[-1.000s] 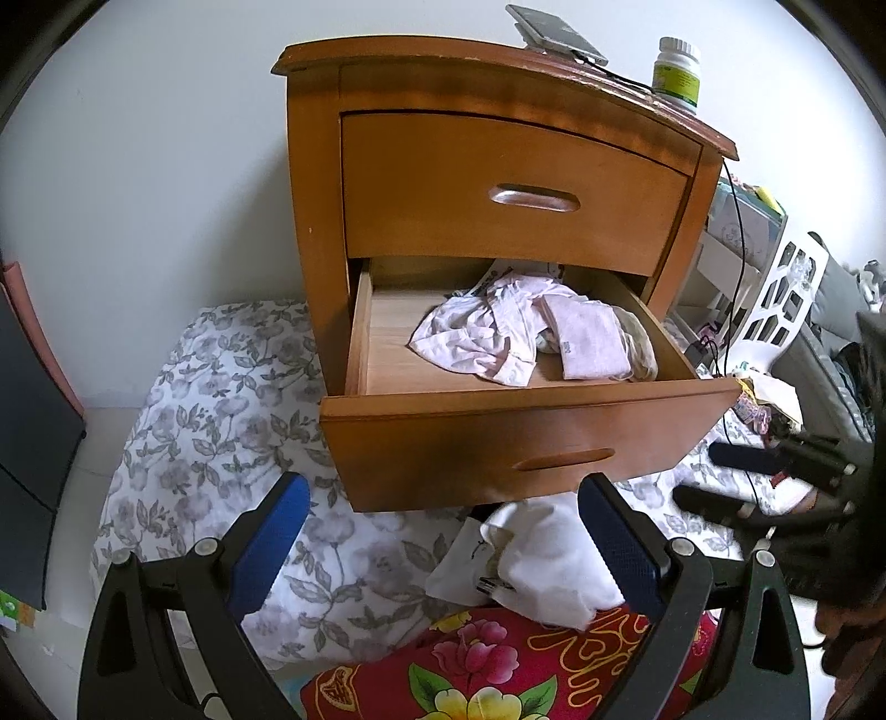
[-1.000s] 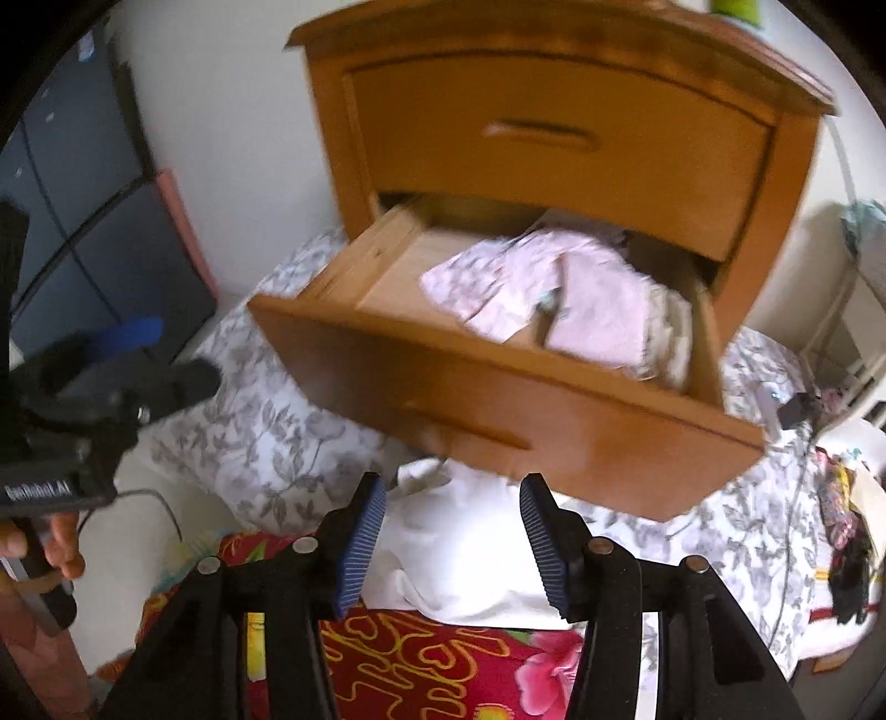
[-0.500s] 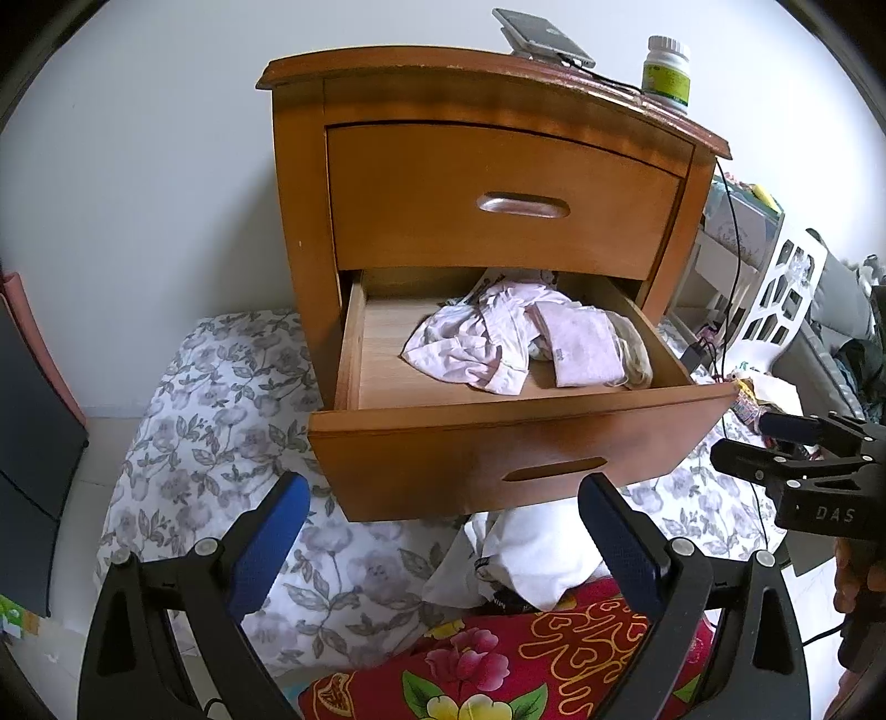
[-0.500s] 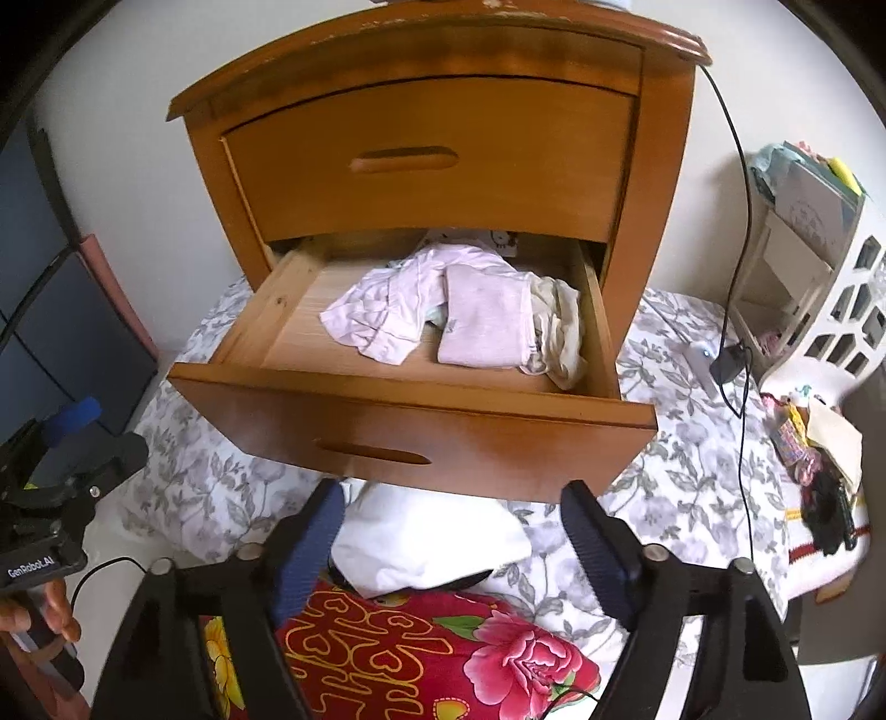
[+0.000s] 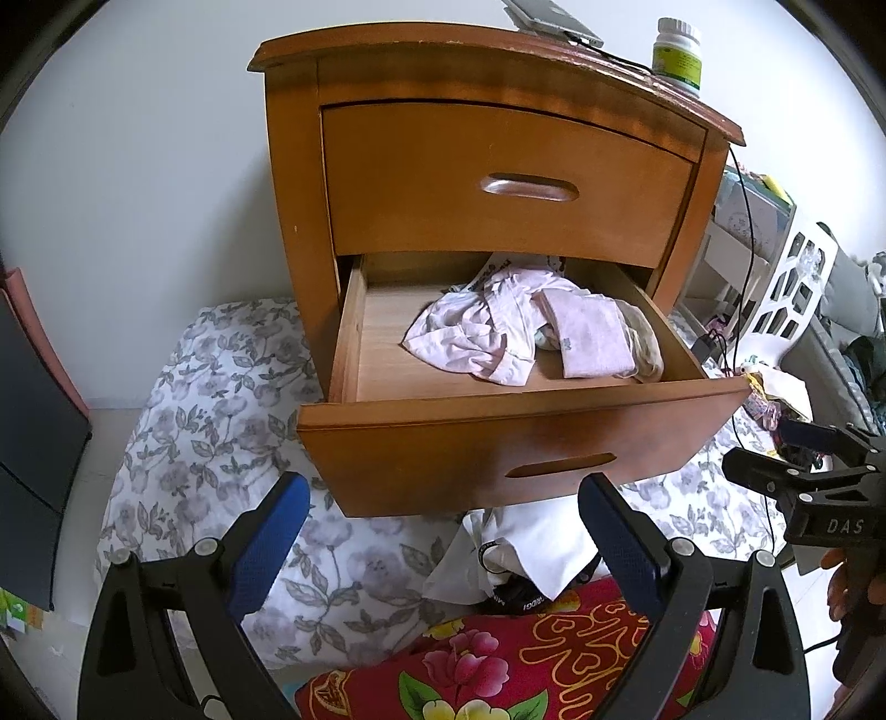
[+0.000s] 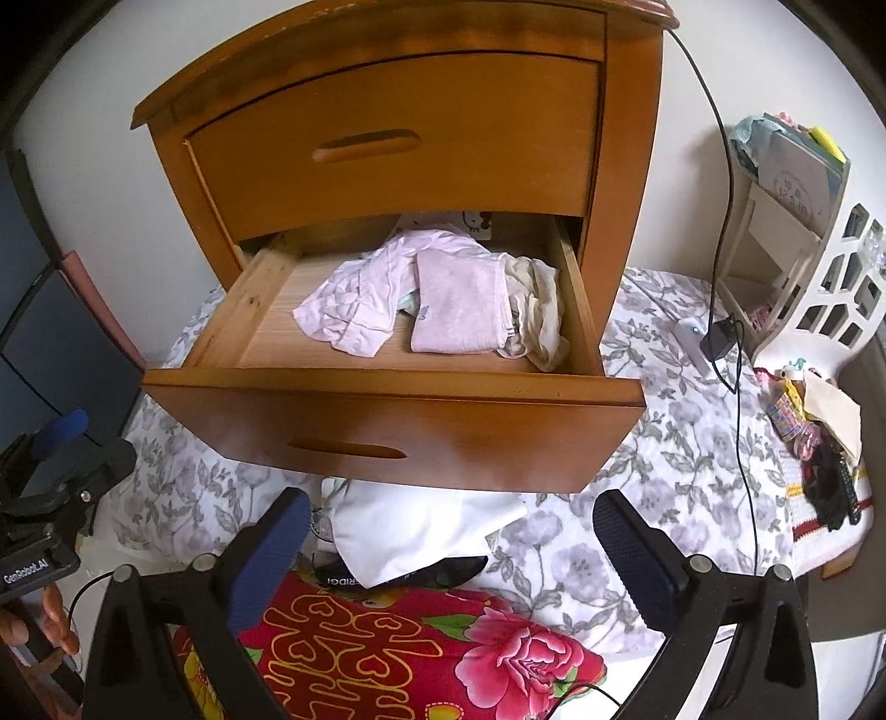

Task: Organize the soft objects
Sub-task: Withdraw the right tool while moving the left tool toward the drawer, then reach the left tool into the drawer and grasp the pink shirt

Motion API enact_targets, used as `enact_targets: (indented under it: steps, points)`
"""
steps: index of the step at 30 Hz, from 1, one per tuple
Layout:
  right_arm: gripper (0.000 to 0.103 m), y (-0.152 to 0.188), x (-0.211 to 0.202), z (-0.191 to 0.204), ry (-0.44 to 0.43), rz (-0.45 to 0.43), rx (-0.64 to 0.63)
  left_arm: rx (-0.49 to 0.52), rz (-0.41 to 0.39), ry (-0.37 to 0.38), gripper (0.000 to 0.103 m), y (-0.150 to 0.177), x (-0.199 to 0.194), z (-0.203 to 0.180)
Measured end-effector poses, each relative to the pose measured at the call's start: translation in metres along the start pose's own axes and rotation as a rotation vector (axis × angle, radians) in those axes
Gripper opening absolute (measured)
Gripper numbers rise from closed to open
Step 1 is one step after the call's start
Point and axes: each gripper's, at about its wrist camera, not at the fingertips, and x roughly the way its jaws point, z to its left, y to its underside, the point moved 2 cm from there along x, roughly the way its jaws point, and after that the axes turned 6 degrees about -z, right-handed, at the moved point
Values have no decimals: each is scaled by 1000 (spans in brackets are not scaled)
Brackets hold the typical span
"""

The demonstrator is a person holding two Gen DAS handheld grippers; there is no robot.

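The wooden nightstand's lower drawer point(image 6: 387, 426) stands pulled out. Inside lie a crumpled pink garment point(image 6: 360, 310), a folded pink cloth point(image 6: 459, 304) and a cream garment point(image 6: 537, 310). A white garment point(image 6: 415, 531) rests on the bed under the drawer front, partly on a red floral blanket point(image 6: 387, 637). My right gripper point(image 6: 449, 507) hovers above that white garment, its jaws opening wide and touching nothing. My left gripper point(image 5: 440, 493) is open and empty, facing the drawer point(image 5: 498, 443) and the white garment point(image 5: 531, 543) from the left.
A pill bottle point(image 5: 675, 52) and a phone point(image 5: 554, 22) sit on the nightstand top. A white openwork rack point(image 6: 819, 277) and a charger with its cable point(image 6: 725, 332) are to the right. A grey floral sheet point(image 5: 210, 432) covers the bed; a dark panel point(image 5: 33, 415) stands left.
The right gripper's jaws have spread from half shut around the white garment to wide apart, and its view has rolled to face the nightstand squarely. The left gripper has barely moved.
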Motion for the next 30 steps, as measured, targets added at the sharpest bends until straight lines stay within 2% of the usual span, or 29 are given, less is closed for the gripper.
enact_targets:
  steps: [10,18,30]
  points:
    - [103,0,5,-3,4,-8,-5,-1,16,-2,98,-2,10,-3]
    - [103,-5,6,-5,10,-50,-23,-8,24,3,98,-10,19,-4]
    - [103,-14,17,-15,-11,-63,-11,10,6,-11,98,-51,35,1]
